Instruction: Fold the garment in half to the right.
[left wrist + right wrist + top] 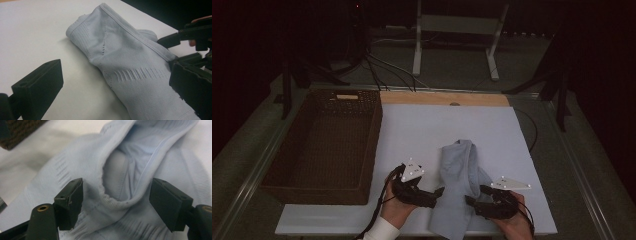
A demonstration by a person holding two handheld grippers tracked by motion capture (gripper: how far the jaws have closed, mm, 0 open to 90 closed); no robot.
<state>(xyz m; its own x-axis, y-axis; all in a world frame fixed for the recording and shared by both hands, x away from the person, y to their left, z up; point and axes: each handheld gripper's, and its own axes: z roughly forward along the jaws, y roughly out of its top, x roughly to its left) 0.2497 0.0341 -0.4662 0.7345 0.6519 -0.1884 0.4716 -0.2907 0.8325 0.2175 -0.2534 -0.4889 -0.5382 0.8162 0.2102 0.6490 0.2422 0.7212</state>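
A light blue knit garment [460, 172] lies crumpled on the white board [422, 130], running from the middle to the front edge. My left gripper [437, 194] is at the garment's left side, open; in the left gripper view its jaws stand wide apart [115, 87] with the cloth [125, 57] lying between them. My right gripper [477, 195] is at the garment's right side, also open. In the right gripper view [117, 200] its jaws straddle a raised fold and opening of the cloth [117, 170] without closing on it. The right gripper [186, 37] shows beyond the cloth in the left gripper view.
A brown wicker basket [324, 142] stands at the left, touching the board's edge; its corner [20, 130] appears in the right gripper view. A wooden strip [444, 98] runs behind the board. Cables and a white stand [457, 35] lie beyond the table.
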